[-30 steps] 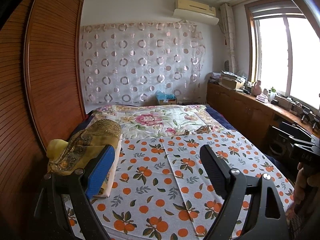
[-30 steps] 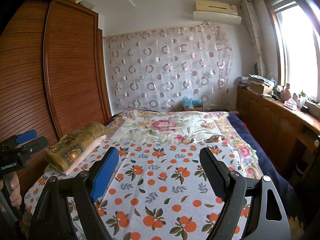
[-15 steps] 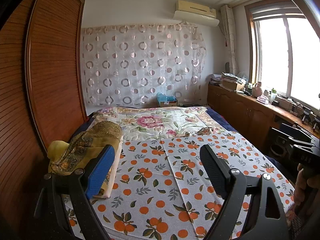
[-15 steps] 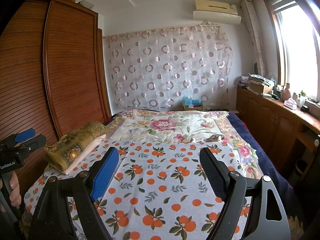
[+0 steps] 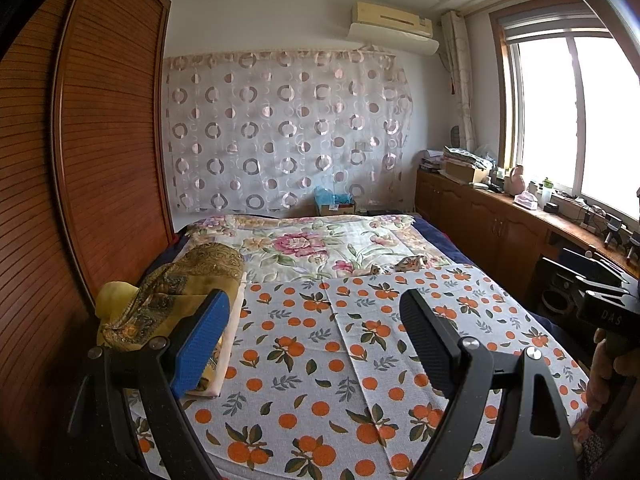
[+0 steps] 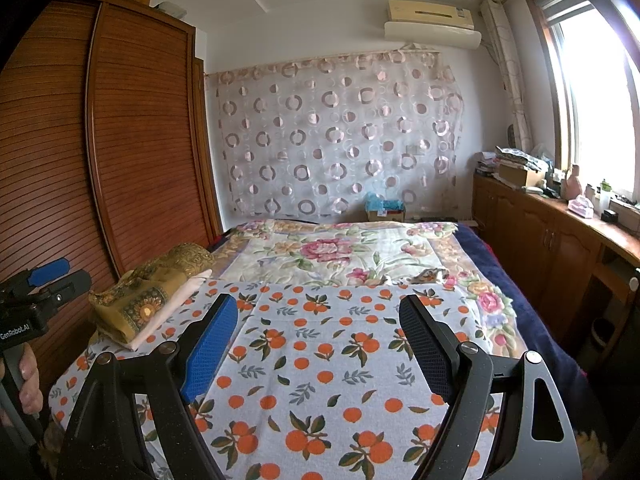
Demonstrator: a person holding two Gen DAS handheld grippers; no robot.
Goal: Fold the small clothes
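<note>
Left wrist view: both the left gripper (image 5: 316,344) and right gripper (image 6: 318,346) gape wide, empty; reaching toward ten o'clock risks toppling the folded pile (image 5: 176,300).

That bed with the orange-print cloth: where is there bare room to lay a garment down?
The widest free patch is the white orange-print cloth, between the folded mustard-yellow patterned pile at its left edge and the small crumpled patterned garment at its far right corner. The rose-print quilt beyond is also bare. The wooden window counter is crowded.
</note>
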